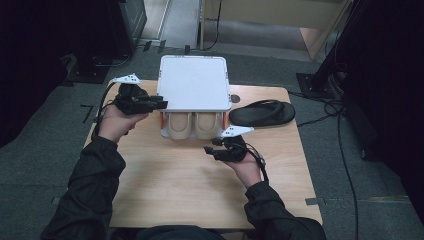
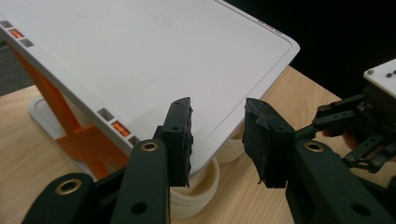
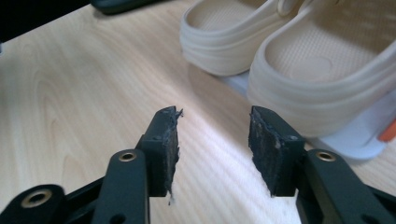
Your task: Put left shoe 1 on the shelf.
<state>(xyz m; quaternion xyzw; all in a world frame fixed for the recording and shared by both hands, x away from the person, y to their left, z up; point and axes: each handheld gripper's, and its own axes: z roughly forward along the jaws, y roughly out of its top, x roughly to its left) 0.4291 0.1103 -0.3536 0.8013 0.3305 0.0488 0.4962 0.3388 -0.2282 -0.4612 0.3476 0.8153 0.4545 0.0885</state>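
A white shoe rack (image 1: 192, 82) w/ orange side struts sits at the far-middle of the wooden desk (image 1: 175, 185). Its flat top shelf covers most of a pair of beige clogs (image 1: 194, 125) on the lower tier; only the heel ends stick out toward the person. The clogs sit side by side, touching. A black sandal (image 1: 262, 113) lies on the desk just right of the rack, apart from it.

Left tongs (image 1: 159, 103) are held at the rack's left front corner, at top-shelf height. In the left gripper view the left tongs (image 2: 217, 140) are released, jaws apart w/ nothing between them, the shelf edge right ahead of the tips; can't tell if a jaw touches the shelf. Beige clog heels show under the shelf, beyond the jaws.

Right tongs (image 1: 209, 149) hover over the desk, near the clogs' heels, a bit to the right of them. In the right gripper view the right tongs (image 3: 214, 140) are also released, gap empty, bare wood beneath. The nearer clog's heel is just past the right jaw, not touching. Pad edges on both tongs look frayed.
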